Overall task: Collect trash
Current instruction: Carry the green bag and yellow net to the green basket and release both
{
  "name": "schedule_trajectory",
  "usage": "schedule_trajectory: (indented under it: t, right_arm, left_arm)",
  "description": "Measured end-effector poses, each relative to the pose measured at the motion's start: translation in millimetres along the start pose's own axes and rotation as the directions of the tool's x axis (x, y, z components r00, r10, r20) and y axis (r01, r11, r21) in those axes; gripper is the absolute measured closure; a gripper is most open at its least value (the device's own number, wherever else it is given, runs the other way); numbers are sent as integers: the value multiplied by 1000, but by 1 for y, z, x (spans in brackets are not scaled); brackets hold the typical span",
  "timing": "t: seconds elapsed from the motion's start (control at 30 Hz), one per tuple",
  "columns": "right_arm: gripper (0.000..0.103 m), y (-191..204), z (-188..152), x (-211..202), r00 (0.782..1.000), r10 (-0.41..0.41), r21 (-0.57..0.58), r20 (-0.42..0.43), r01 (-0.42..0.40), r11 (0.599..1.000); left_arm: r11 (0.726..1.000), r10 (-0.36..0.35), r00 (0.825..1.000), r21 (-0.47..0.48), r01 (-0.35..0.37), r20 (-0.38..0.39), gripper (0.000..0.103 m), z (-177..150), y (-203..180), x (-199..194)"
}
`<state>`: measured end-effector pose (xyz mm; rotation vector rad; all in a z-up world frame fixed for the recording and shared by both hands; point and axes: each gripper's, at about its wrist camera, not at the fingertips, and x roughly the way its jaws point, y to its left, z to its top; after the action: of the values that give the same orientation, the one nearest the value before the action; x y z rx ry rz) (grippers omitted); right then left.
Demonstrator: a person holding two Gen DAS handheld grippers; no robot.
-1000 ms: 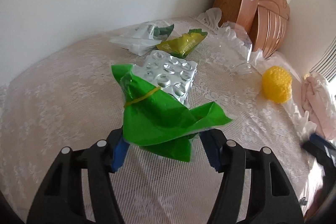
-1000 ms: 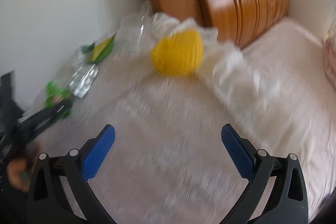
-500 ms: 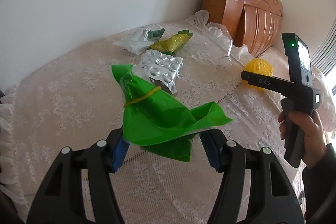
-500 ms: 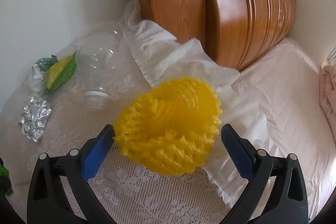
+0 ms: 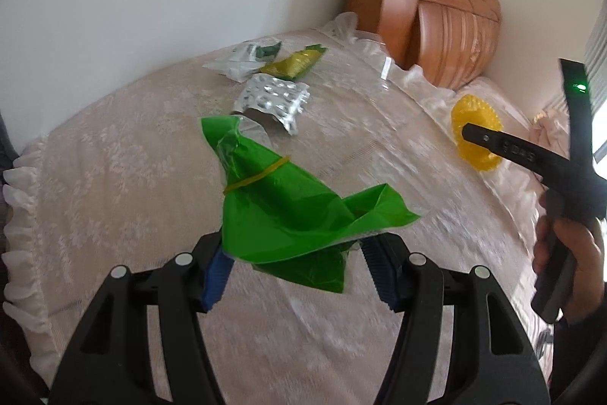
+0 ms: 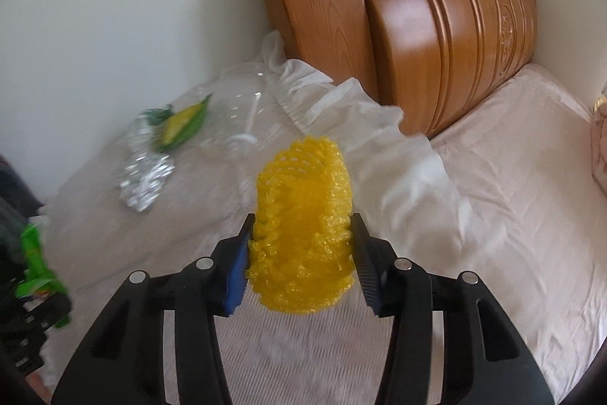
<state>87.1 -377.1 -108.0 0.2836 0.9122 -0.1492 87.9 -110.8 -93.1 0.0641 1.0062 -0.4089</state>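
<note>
My left gripper (image 5: 299,270) is shut on a green plastic wrapper (image 5: 288,211) bound with a yellow rubber band, held above the lace-covered bed. My right gripper (image 6: 301,264) is closing its jaws on a yellow foam net (image 6: 303,226); both pads press its sides and squeeze it narrow. In the left wrist view the same foam net (image 5: 474,128) shows at the right behind the black right gripper tool and the hand holding it. A silver blister pack (image 5: 275,99), a yellow-green snack wrapper (image 5: 297,61) and a white crumpled wrapper (image 5: 239,63) lie further back.
A clear plastic bottle (image 6: 235,116) lies near the wall. A wooden headboard (image 6: 417,37) stands at the back right against the white wall. The frilled edge of the lace cover (image 5: 22,200) marks the bed's left side. Pink bedding (image 6: 512,177) spreads to the right.
My right gripper came up to the yellow foam net and closed on it, squeezing it narrow. My left gripper rose and drew back with the green wrapper still held.
</note>
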Motion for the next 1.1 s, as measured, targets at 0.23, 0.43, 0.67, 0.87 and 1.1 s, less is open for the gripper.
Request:
schedule_trajectory:
  t: [0.23,0.43,0.67,0.87,1.1]
  right_arm:
    - [54,-1,-77,-72,994,105,93,-15,-103,990]
    - [54,-11,-151,-123,990,128,149,-52,-119,982]
    - [54,-28,-186,-140,989,121,185,-82,-104,977]
    - [54,-49,-201,-148,992,95,220,-81,-75,973]
    - [54,-99,-229,-171,996,-10,296,-83,34,955]
  left_arm:
    - [998,-22,1000,55,23,-21,43,-34,-32,-38]
    - [995,-41,998,84,45,-52,43,-68,-56,-56]
    - [988,-61,995,136,71,-75,43,-90,-87,-58]
    - [974,-80,994,204,94,-77,43,-97,-120,-61]
    - [931,-146,979,315,185,-145,43,-115,-183,-51]
